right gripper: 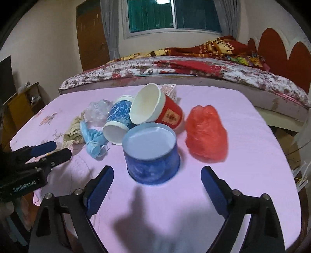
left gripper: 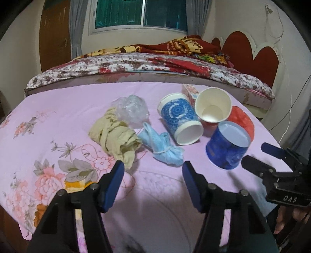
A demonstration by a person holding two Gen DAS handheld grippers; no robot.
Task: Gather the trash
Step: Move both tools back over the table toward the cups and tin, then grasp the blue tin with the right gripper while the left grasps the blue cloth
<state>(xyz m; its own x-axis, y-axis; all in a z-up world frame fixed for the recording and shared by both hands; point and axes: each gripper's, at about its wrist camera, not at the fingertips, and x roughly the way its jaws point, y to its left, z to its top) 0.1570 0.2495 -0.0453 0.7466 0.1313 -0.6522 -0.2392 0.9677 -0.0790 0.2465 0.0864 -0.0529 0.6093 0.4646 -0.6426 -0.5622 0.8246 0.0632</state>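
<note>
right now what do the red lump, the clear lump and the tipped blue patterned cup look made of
Red lump: thin plastic bag, glossy, translucent, crumpled folds.
Clear lump: crinkled clear plastic film, shiny highlights.
Blue patterned cup: likely paper, matte white inside, rolled rim, printed wall.

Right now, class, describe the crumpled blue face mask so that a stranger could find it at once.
Start at the pink floral cloth over the table. Left of the tipped blue paper cup lies the face mask, beside a beige rag. It alone is pale blue, pleated, with white ear loops.

Home bedroom; bed (left gripper: 147,64), curtained window (right gripper: 173,15).
</note>
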